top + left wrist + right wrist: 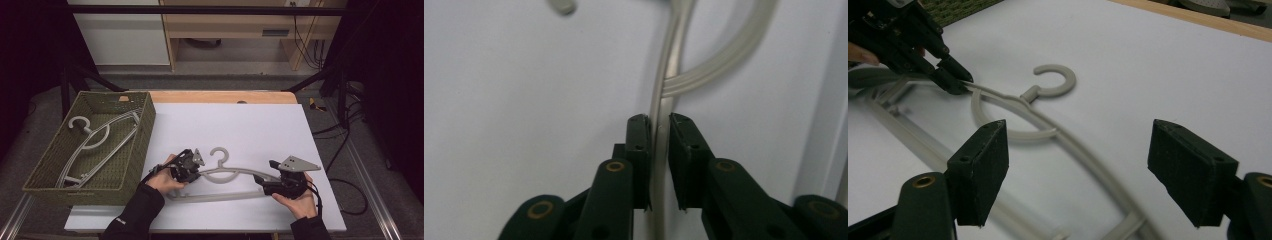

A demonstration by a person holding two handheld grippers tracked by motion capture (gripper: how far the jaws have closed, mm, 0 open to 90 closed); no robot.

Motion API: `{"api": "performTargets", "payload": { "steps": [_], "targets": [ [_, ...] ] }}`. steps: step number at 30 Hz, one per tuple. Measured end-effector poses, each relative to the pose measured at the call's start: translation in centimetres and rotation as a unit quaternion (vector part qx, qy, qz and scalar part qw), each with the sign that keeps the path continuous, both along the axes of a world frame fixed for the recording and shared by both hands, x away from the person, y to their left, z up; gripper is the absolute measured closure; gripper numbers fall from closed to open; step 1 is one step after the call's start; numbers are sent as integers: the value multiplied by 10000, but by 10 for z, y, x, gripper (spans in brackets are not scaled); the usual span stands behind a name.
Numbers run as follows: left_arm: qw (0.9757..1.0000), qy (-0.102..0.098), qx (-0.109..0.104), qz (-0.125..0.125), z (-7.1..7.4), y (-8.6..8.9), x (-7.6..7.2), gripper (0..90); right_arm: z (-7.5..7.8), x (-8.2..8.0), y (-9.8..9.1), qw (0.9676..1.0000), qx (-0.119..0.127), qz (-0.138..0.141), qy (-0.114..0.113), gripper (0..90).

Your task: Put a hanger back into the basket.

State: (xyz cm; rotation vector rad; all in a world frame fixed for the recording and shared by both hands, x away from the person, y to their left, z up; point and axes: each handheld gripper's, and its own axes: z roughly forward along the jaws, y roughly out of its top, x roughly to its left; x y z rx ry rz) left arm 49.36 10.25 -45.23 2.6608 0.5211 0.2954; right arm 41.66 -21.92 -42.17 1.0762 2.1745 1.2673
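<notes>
a grey plastic hanger (227, 176) lies flat on the white board (250, 130) near the person's edge of the table, its hook (220, 154) pointing to the far side. the left gripper (191, 172) sits at the hanger's left shoulder, just left of the hook; in the left gripper view its two black jaws stand either side of the thin arm (659, 145) of the hanger – they look clenched on it, pads against the plastic, just below the spot where the curved inner bar branches off. the right gripper (264, 184) is at the hanger's right end, held in the person's right hand (296, 200). its jaws are spread wide in the right gripper view, released, with the hanger's arm (1088, 160) running on the board between and beyond them, touched by neither pad.

to the left, a green woven basket (135, 145) rests partly off the board – inside it lies a second hanger (97, 140) of the same grey, hook toward the far left corner.
</notes>
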Motion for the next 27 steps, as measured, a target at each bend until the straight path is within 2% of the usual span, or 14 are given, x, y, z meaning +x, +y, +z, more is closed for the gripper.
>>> {"api": "performTargets", "payload": {
  "steps": [3,6,10,16,23,24,27],
  "targets": [
    [9998,69,-50,157,0,3,-3,810,0,0,0,10000,-6,10,2,245],
    [9996,49,-90,267,-1,5,-8,809,0,0,0,10000,-14,11,-5,248],
    [9995,89,-129,290,-1,5,-7,797,0,0,1,10000,-23,-13,13,248],
    [9989,254,-30,396,0,3,-2,771,1,0,1,10000,8,20,29,249],
    [9988,238,77,419,1,0,-5,818,3,0,2,10000,22,27,-14,249],
    [9984,261,37,496,1,-1,-5,819,3,0,1,10000,2,16,-18,249],
    [9984,240,32,506,1,0,-6,823,2,1,-1,10000,25,-26,15,248]
  ]
}}
